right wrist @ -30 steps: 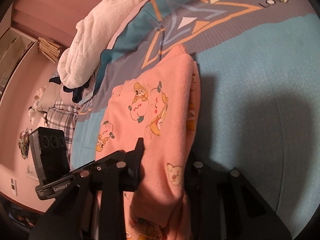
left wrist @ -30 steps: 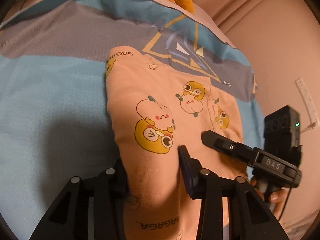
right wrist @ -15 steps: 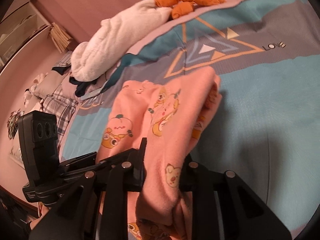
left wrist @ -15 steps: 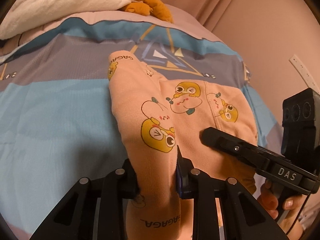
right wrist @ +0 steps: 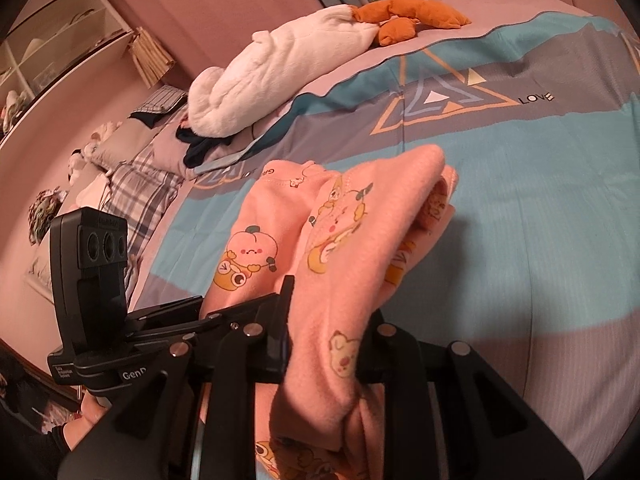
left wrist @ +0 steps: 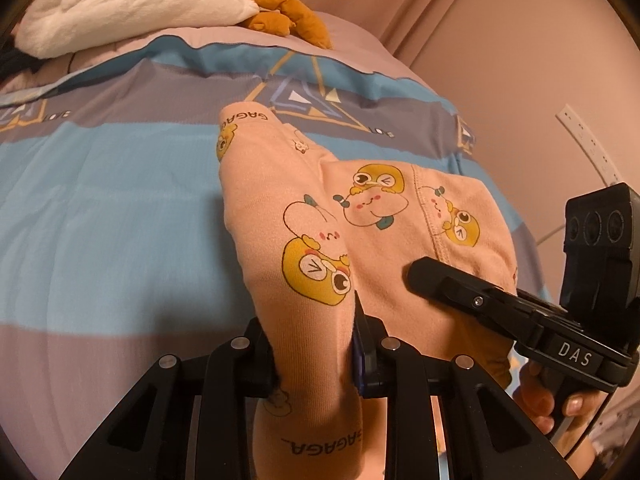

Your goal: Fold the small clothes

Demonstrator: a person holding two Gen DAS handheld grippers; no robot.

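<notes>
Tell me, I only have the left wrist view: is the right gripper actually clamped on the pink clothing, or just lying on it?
Observer: Clamped. The right wrist view shows the right gripper pinching a bunched fold of the pink clothing between its fingers.
Operator: Anything under its far right edge?
Observer: Yes, a lower layer of the same cloth pokes out beneath the top fold.
Operator: What lies past the white plush, off my left edge?
Observer: Plaid bedding, lying at the bed's side below the plush.
</notes>
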